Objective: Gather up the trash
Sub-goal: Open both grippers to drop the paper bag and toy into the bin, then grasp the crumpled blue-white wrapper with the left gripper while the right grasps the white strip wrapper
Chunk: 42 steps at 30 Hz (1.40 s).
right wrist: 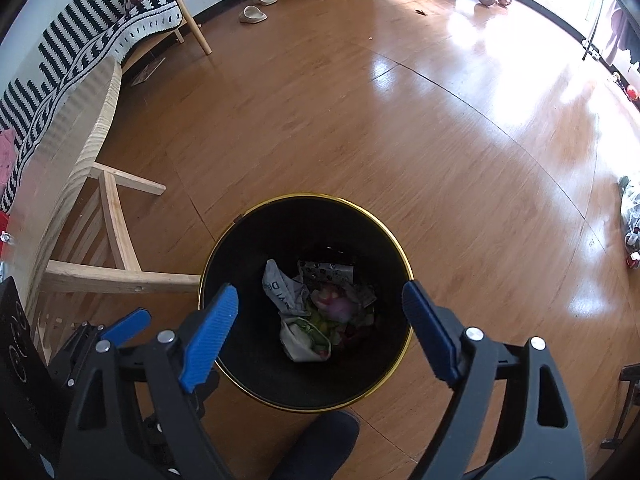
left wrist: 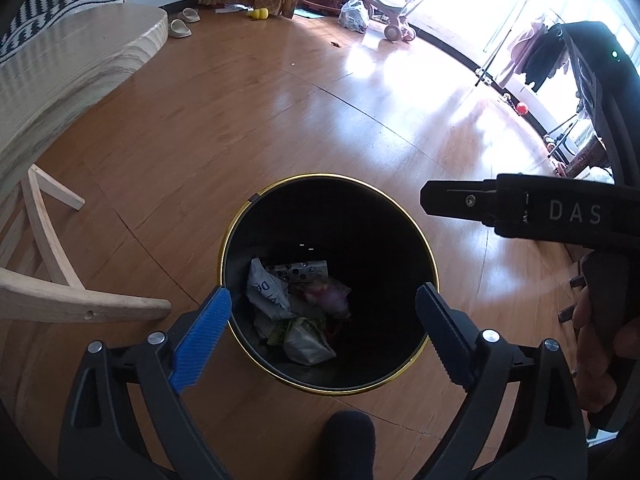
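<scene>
A black trash bin with a gold rim (left wrist: 240, 216) (right wrist: 308, 196) stands on the wooden floor. At its bottom lies crumpled trash (left wrist: 296, 312) (right wrist: 320, 312): white wrappers, a dotted packet and a pinkish lump. My left gripper (left wrist: 323, 294) hangs over the bin's mouth with its blue pads wide apart and nothing between them. My right gripper (right wrist: 319, 288) is also above the bin, open and empty. In the left wrist view the right tool's black housing (left wrist: 540, 212) reaches in from the right, held by a hand (left wrist: 600, 340).
A pale wooden bench (right wrist: 80, 152) with splayed legs (left wrist: 48, 216) stands close to the bin's left. A dark sock-covered foot (right wrist: 320, 448) is at the bin's near side. Slippers (right wrist: 254, 14), a plastic bag (left wrist: 354, 16) and a stroller (left wrist: 396, 12) lie far across the floor.
</scene>
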{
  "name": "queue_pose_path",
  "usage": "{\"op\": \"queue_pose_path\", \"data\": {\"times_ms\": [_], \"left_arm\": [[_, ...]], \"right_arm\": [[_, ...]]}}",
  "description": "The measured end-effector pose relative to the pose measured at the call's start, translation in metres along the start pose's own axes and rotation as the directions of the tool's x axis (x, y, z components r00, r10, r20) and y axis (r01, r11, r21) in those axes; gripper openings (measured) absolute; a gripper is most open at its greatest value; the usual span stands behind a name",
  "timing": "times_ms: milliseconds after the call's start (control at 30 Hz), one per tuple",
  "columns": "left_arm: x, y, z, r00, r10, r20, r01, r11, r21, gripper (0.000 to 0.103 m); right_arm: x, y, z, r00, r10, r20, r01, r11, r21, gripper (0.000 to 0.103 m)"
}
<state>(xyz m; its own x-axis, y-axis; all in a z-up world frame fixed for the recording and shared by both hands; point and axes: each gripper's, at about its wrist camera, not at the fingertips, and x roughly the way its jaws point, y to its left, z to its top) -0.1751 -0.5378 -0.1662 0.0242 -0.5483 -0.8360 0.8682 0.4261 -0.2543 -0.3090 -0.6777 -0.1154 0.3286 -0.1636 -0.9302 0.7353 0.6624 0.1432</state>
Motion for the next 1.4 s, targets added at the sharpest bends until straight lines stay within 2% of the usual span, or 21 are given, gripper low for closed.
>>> {"op": "queue_pose_path", "data": {"times_ms": [200,300,400,567,733,833,933,967,1033,1100,1267,1300,1333,1400], "left_arm": [[-0.024,0.004,0.002,0.999,-0.004,0.034,0.004,1.0,0.003,0.093],[-0.047,0.008,0.006,0.998,-0.001,0.058,0.001,1.0,0.003,0.094],[-0.078,0.016,0.011,0.995,0.01,0.102,-0.009,1.0,-0.004,0.094],[-0.147,0.058,0.016,0.978,0.065,0.199,-0.054,0.997,-0.062,0.095],[-0.21,0.136,0.002,0.948,0.193,0.252,-0.152,0.973,-0.172,0.096],[-0.247,0.199,-0.016,0.917,0.306,0.257,-0.238,0.934,-0.265,0.096],[-0.285,0.265,-0.039,0.878,0.411,0.245,-0.306,0.876,-0.373,0.096],[-0.298,0.291,-0.05,0.859,0.452,0.239,-0.329,0.846,-0.419,0.096],[-0.314,0.329,-0.066,0.833,0.508,0.216,-0.364,0.8,-0.476,0.096],[-0.332,0.372,-0.082,0.796,0.578,0.18,-0.418,0.74,-0.527,0.096],[-0.357,0.451,-0.105,0.732,0.672,0.111,-0.499,0.639,-0.586,0.096],[-0.359,0.464,-0.106,0.724,0.682,0.105,-0.506,0.628,-0.591,0.096],[-0.361,0.474,-0.111,0.724,0.682,0.105,-0.505,0.626,-0.594,0.096],[-0.359,0.502,-0.111,0.735,0.672,0.09,-0.496,0.624,-0.605,0.096]], "right_arm": [[-0.018,0.009,0.002,0.999,-0.004,0.044,0.005,1.0,-0.009,0.087],[-0.037,0.023,0.003,0.995,-0.032,0.094,0.036,0.999,-0.04,0.089],[-0.057,0.042,0.004,0.989,-0.014,0.145,0.022,0.998,-0.053,0.09],[-0.087,0.107,0.01,0.967,0.025,0.253,0.006,0.993,-0.121,0.092],[-0.093,0.193,0.015,0.954,0.133,0.269,-0.076,0.975,-0.211,0.093],[-0.088,0.26,0.011,0.948,0.193,0.253,-0.112,0.946,-0.303,0.093],[-0.078,0.326,0.004,0.947,0.247,0.208,-0.15,0.907,-0.392,0.093],[-0.073,0.351,0.0,0.947,0.262,0.187,-0.162,0.89,-0.427,0.093],[-0.063,0.386,-0.01,0.948,0.279,0.156,-0.177,0.863,-0.473,0.093],[-0.052,0.424,-0.02,0.949,0.293,0.12,-0.191,0.832,-0.52,0.093],[-0.03,0.49,-0.051,0.952,0.301,0.059,-0.202,0.761,-0.616,0.093],[-0.026,0.5,-0.054,0.953,0.299,0.051,-0.202,0.75,-0.629,0.093],[-0.021,0.51,-0.057,0.954,0.297,0.04,-0.202,0.737,-0.645,0.093],[-0.013,0.52,-0.061,0.956,0.294,0.023,-0.206,0.722,-0.66,0.093]]}}
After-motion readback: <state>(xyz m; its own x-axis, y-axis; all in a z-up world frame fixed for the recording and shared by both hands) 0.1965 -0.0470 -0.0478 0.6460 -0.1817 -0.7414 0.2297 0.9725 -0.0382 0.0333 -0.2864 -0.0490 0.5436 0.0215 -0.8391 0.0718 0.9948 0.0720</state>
